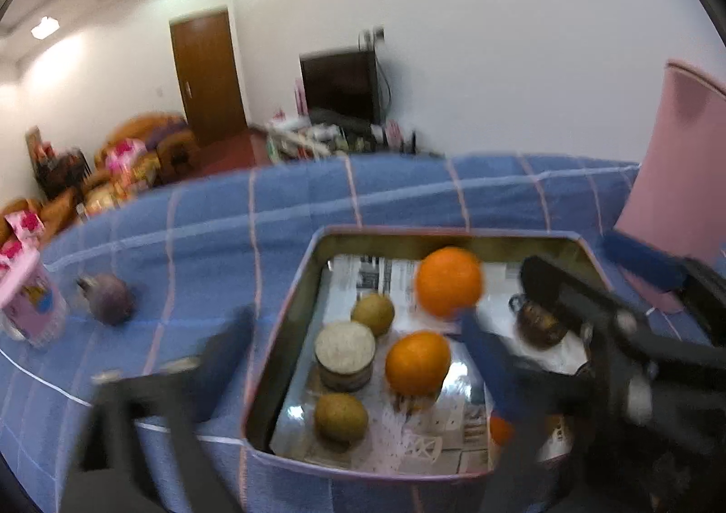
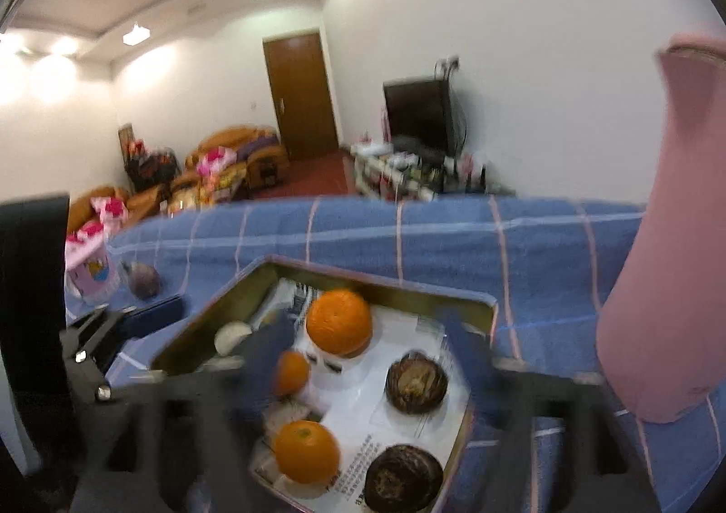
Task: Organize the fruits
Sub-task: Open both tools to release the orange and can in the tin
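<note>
Reading no brand anywhere. Catching only a blurred cartoon print on pink tub point(image 1: 29, 302) at far left of left wrist view, cut by frame edge. Passing dark purple fruit point(image 1: 111, 297) alone on blue checked cloth point(image 1: 218, 213), well apart from tin tray point(image 1: 290, 309).

Holding left gripper point(image 1: 349, 340) spread wide at btm centre, gripping nothing, tips smeared by blur. Finding most fruit inside tray on newspaper lining point(image 1: 363, 277), print too soft to read: two brown-green fruits point(image 1: 373, 313), white-topped can point(image 1: 345, 354) btwn them, two oranges point(image 1: 417, 363), a third orange point(image 1: 499, 429) mostly hidden behind blue finger. Seeing dark brown fruit point(image 1: 540, 324) partly blocked by right gripper point(image 1: 571, 256) entering from right. Cropping tall pink vessel point(image 1: 680, 177) at right edge.

Showing, in right wrist view, right gripper spread wide over tray, top orange point(image 2: 338, 322) btwn fingers w/ clear gap on its right side; cannot tell what it is resting on. Making out characters on paper at btm centre point(image 2: 358, 454), not legible.

Blurring bkgd room: sofa point(image 2: 236, 150) left, wooden door point(image 2: 301, 95) centre, dark TV point(image 2: 417, 114) right, white walls, ceiling lights upper left.
</note>
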A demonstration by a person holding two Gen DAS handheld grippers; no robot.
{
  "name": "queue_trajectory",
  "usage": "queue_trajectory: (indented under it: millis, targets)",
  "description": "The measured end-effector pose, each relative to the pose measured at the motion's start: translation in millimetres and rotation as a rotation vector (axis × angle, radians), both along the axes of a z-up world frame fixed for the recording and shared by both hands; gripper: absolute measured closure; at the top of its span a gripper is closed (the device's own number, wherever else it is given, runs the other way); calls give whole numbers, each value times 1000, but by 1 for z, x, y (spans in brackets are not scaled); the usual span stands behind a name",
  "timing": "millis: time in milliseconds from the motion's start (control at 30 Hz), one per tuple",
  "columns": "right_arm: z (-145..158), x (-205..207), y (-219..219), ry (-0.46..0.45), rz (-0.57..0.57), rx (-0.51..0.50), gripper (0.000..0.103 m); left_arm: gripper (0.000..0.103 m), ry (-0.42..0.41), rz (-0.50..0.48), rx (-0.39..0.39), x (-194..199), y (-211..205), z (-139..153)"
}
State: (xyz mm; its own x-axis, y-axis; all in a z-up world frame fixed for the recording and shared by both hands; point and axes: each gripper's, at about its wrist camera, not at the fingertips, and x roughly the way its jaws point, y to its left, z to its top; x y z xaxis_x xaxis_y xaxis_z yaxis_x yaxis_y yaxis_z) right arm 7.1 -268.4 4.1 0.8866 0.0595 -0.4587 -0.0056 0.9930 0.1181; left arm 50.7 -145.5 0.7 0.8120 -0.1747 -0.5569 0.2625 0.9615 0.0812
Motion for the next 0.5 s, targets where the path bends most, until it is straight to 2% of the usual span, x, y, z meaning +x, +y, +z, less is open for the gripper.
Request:
queue_trajectory:
  millis: [67,133,267,367,500]
  targets:
    - [8,-9,0,-66,-25,-10,9,0,-106,-20,37,-17,-6,9]
    - [12,-14,1,-106,-53,-31,9,0,-145,-37,64,-24,-12,11]
    - [14,-18,-1,-140,-102,-45,9,0,-141,-36,81,-24,-15,8]
    - [17,-24,0,-193,-156,-69,9,0,-131,-1,92,-21,-11,6]
    - [19,-31,4,-249,-207,-124,9,0,-108,54,68,-14,0,5]
